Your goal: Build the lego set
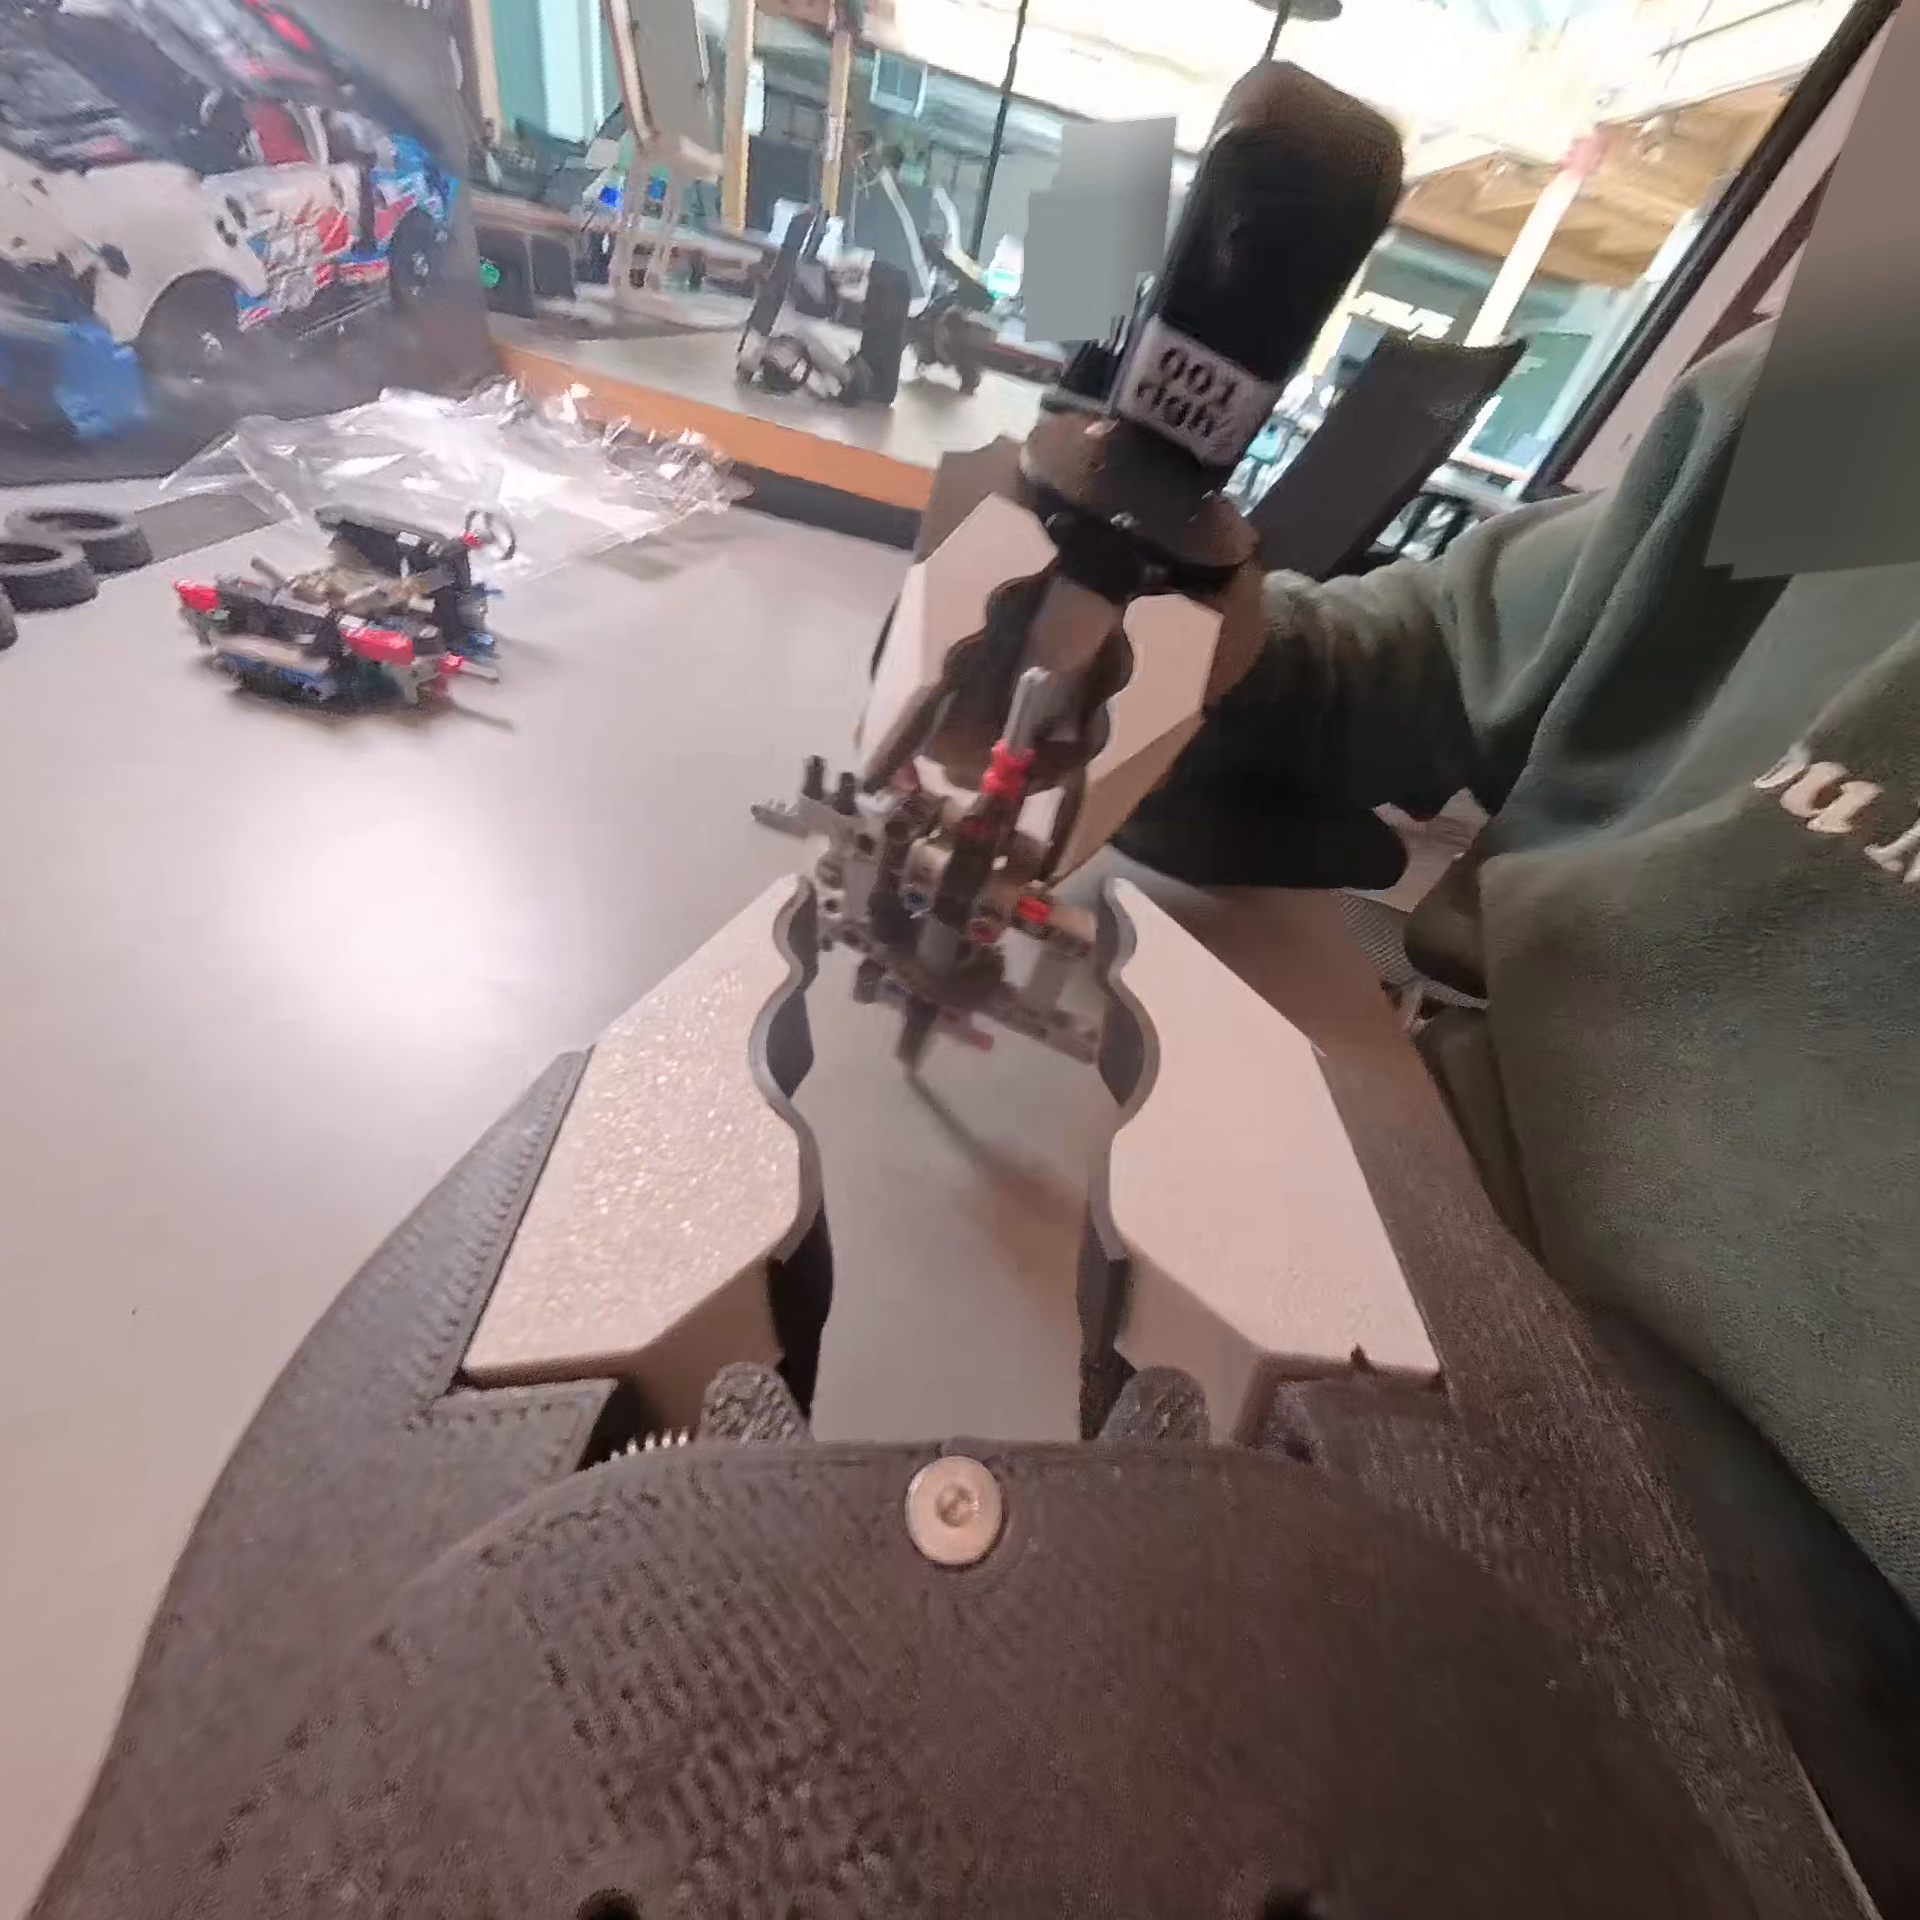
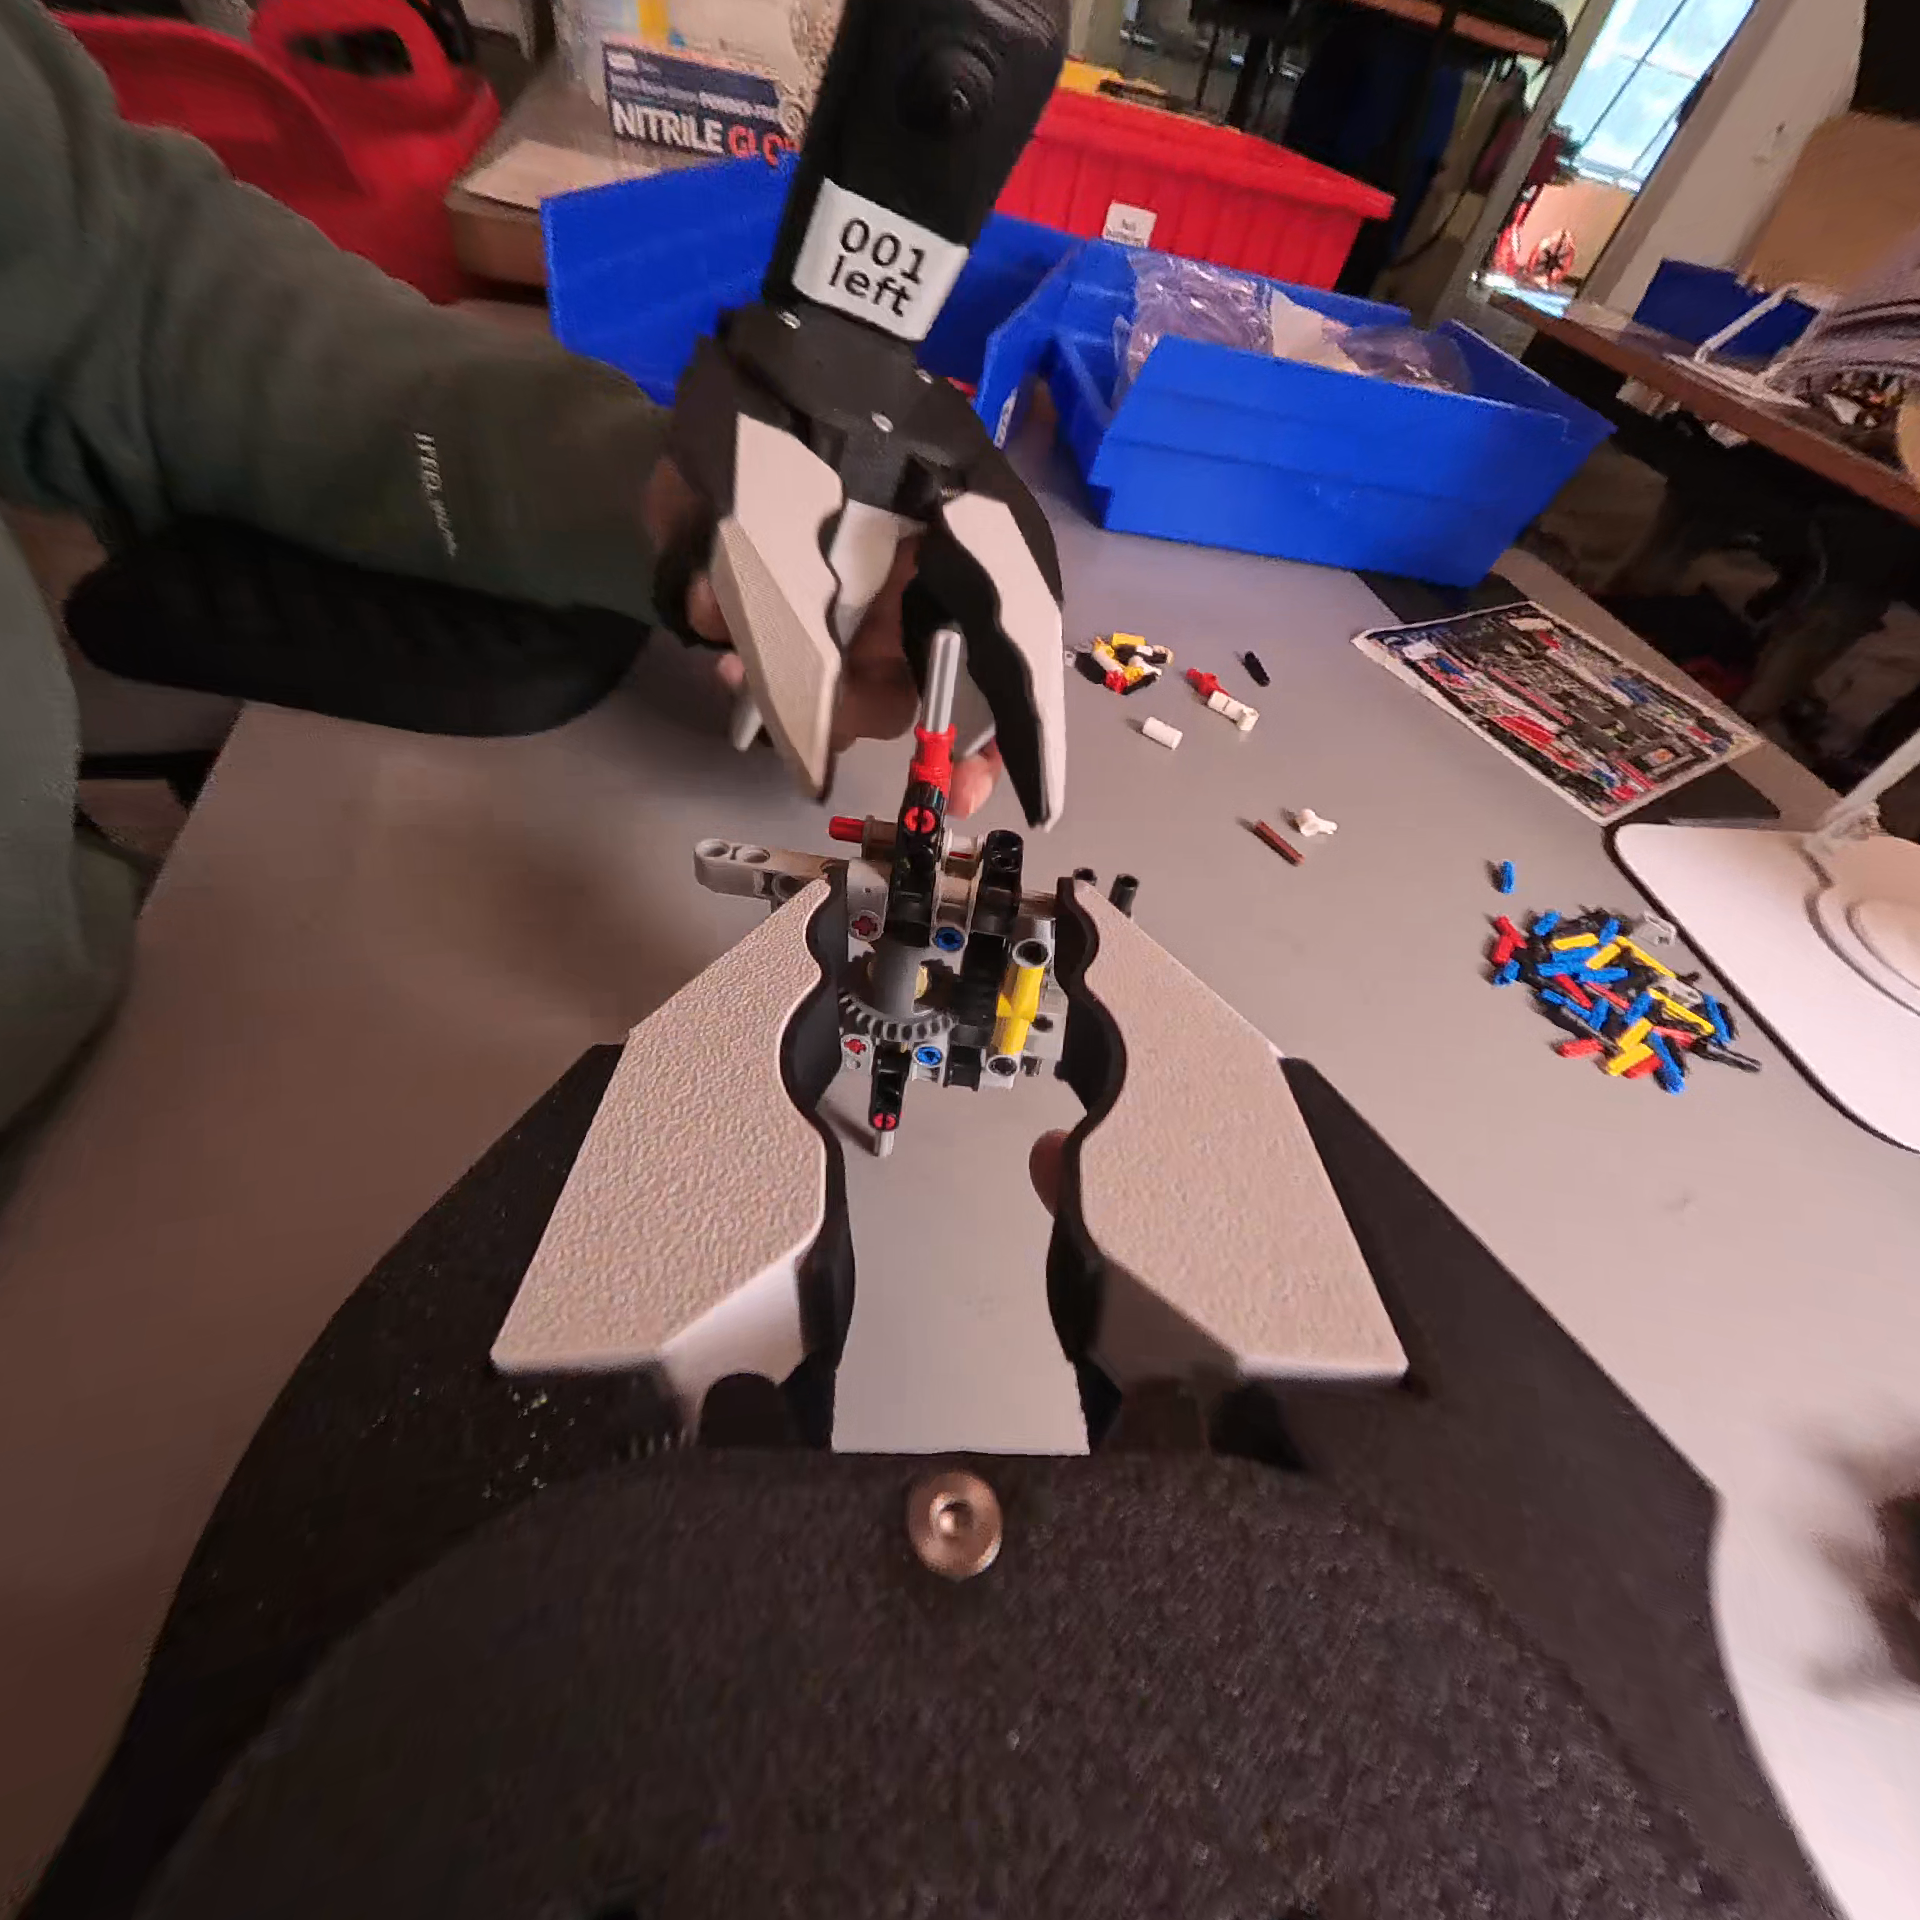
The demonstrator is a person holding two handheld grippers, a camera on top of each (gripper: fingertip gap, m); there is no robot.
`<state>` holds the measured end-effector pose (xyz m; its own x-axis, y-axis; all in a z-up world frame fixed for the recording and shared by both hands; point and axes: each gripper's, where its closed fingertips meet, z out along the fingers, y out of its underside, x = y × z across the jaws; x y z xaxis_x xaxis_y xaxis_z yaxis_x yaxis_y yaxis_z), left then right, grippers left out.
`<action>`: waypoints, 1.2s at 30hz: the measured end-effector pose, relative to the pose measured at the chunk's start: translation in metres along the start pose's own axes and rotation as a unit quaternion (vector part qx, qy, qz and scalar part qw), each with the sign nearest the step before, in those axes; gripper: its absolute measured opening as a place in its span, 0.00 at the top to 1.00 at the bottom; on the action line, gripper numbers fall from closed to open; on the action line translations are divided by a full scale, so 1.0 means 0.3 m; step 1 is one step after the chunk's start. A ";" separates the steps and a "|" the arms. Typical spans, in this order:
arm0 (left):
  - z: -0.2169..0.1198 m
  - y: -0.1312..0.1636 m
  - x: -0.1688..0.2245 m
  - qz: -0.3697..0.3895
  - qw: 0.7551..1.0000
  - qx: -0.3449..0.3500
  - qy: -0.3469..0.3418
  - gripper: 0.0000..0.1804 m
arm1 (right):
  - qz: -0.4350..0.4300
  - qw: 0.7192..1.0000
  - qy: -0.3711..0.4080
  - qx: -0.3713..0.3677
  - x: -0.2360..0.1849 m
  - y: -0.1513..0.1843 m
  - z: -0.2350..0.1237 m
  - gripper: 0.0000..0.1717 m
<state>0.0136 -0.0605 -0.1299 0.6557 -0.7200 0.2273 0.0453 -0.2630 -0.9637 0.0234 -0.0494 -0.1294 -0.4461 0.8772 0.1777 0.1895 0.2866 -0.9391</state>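
right hand-held gripper point(image 2: 951, 987) pinching grey gear assembly point(image 2: 951, 987) above bench point(image 2: 1299, 966), steadying it | left hand-held gripper point(image 2: 930, 769) spread, straddling the assembly's upright axle point(image 2: 940, 686)

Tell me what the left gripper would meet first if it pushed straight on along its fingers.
Most likely the grey-and-black brick assembly clamped in the right gripper. The left gripper is open, its fingertips flanking the assembly's upright grey axle, so that axle with its red connector probably comes first; depth is uncertain.
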 end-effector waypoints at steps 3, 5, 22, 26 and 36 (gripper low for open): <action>0.012 0.043 0.019 0.016 0.999 -0.034 0.015 0.78 | -0.003 1.000 -0.009 0.004 -0.009 -0.003 0.004 0.78; 0.019 0.035 0.037 0.025 0.999 -0.028 0.024 0.79 | 0.005 1.000 -0.023 0.008 -0.016 -0.004 0.004 0.78; 0.031 0.189 0.058 0.097 0.982 -0.158 0.036 0.82 | 0.010 0.994 -0.084 -0.068 -0.094 0.112 0.056 0.81; -0.021 0.212 0.047 0.097 0.975 -0.195 0.039 0.78 | 0.024 0.990 -0.094 -0.107 -0.106 0.113 0.045 0.77; -0.005 0.287 0.028 0.116 0.959 -0.257 0.014 0.90 | -0.018 0.952 -0.186 -0.243 -0.151 0.198 0.118 0.71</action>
<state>0.0217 -0.0901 -0.2107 0.5821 -0.8127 0.0254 -0.4818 -0.3699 -0.7943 0.0239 -0.0857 -0.2035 -0.7215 0.6924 0.0068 0.5096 0.5377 -0.6717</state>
